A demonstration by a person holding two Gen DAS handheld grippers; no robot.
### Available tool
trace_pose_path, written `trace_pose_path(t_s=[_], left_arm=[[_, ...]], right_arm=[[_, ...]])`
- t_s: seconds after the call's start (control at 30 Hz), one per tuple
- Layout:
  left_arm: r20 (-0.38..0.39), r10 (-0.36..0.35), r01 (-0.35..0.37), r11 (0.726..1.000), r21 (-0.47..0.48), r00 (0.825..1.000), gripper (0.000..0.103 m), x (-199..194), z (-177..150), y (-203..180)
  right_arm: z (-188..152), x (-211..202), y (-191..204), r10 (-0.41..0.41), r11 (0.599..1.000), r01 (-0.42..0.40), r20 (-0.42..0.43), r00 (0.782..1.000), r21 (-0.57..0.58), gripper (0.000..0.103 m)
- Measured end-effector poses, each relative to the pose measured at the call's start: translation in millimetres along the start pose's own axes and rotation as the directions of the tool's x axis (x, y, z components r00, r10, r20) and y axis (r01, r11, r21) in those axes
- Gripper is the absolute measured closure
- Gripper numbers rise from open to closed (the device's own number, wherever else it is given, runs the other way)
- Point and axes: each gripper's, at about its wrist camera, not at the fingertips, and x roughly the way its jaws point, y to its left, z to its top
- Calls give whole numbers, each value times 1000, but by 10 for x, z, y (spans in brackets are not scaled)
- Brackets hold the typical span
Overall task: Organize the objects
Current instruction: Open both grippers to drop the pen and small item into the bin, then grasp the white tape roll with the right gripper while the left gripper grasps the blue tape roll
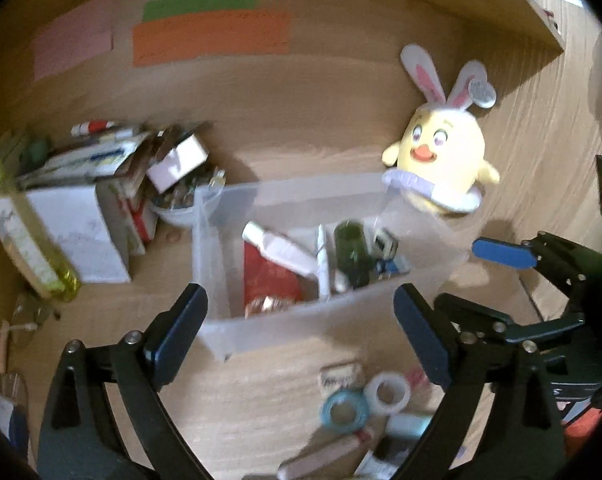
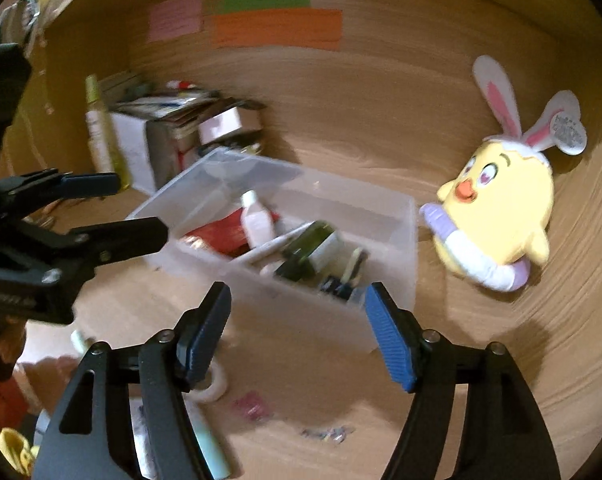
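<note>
Now both my hand-held grippers, left (image 1: 301,320) and right (image 2: 297,320), released, empty, above counter (image 1: 301,140). Clear bin (image 1: 301,332) between them holds bottles; plush chick (image 1: 445,156) beside its right end.

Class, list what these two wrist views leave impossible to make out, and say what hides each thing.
1. Left wrist view: the writing on the orange paper strip is blurred.
2. Left wrist view: items near the tape rolls are smeared and partly covered by the left gripper.
3. Right wrist view: the plush chick tag text is too small.
4. Right wrist view: the clear bin contents are blurred.
</note>
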Motion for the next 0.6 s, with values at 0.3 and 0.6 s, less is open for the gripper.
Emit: trace_pose_path(t_s=[0.3, 0.6], left_arm=[[-95, 19, -20, 1000, -7, 995, 8, 57, -465, 115], [-171, 4, -2, 1000, 14, 985, 8, 120, -746, 125]], right_arm=[[-425, 159, 268, 106, 994, -106, -76, 991, 4, 37], [-598, 455, 432, 181, 982, -186, -171, 968, -14, 56]])
